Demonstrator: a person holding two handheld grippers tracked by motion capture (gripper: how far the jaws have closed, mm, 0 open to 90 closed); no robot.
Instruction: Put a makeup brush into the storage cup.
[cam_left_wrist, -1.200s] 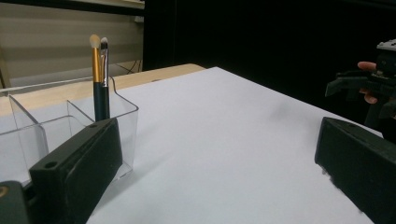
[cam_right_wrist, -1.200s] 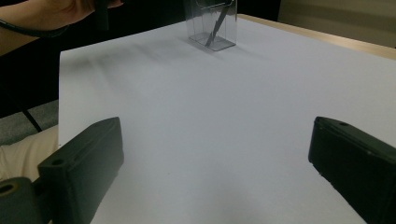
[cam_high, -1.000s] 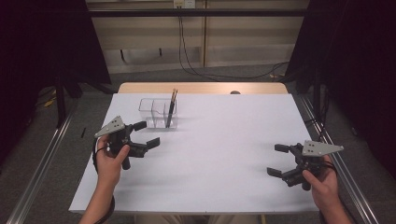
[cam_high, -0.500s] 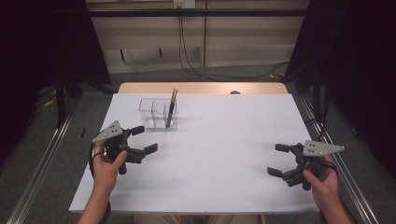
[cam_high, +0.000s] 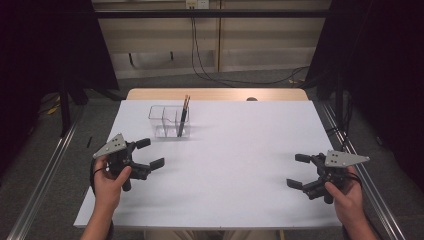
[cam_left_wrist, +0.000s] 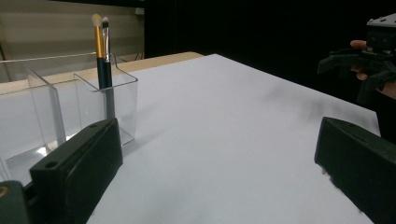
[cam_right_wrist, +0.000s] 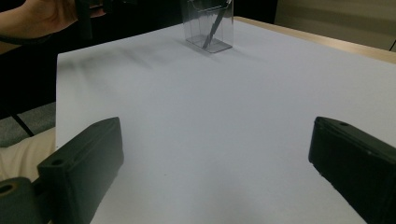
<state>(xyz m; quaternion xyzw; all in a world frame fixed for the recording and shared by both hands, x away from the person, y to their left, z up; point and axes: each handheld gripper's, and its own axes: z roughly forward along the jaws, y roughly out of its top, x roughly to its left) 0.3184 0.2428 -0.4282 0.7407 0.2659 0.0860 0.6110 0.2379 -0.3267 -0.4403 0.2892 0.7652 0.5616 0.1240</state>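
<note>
- Two claws are held low over the desk (cam_high: 225, 150), one at each side, and nothing is gripped by either; the middle of the white surface is left bare between them.
- One left claw (cam_high: 146, 153) is kept just in front of the clear organiser, its jaws spread wide and turned toward the desk's middle, so that a reach to the brushes would be short, it is judged.
- One clear organiser (cam_high: 169, 121) is set near the far left of the desk; it is divided by walls into compartments, and at least two are counted in the left gripper view.
- Two brushes (cam_left_wrist: 101, 51) are stood upright in its right-hand compartment, tips upward and leaning slightly against the wall, so the handles are presented for a pinch from above; one has a gold ferrule, the other is dark.
- One right claw (cam_high: 301, 170) is held well apart from the organiser near the right edge, jaws likewise wide and empty, seemingly kept in waiting.
</note>
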